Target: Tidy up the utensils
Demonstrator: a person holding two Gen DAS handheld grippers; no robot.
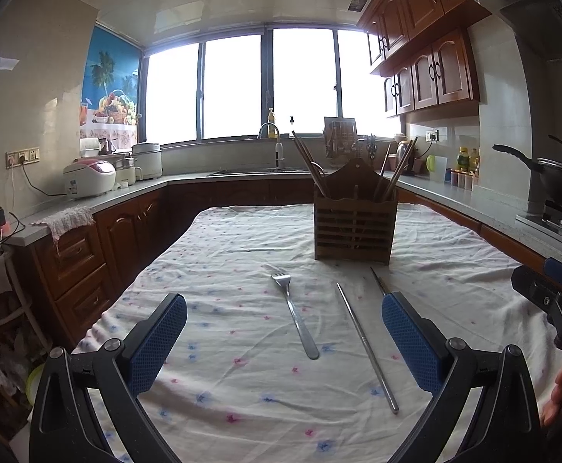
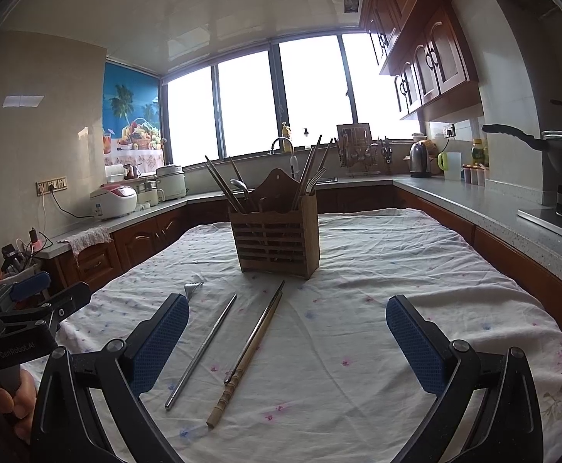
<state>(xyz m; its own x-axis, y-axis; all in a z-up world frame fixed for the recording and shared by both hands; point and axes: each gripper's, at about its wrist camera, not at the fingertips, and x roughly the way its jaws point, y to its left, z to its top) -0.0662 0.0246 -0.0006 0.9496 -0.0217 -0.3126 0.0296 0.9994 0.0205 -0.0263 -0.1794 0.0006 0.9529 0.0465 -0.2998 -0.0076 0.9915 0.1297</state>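
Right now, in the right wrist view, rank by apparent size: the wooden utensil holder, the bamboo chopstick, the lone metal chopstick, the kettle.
1. Wooden utensil holder, largest.
2. Bamboo chopstick and lone metal chopstick: similar in length, so not ranked.
3. Kettle, smallest, though it stands farthest away on the counter, which shrinks it.

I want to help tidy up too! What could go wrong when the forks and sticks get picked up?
1. The metal chopstick and fork lie flat on the wrinkled cloth, so either open tool could pinch fabric along with them.
2. The metal and bamboo chopsticks lie touching, so grabbing one may drag the other.
3. The wooden holder is already crowded; a hard push might tip it.
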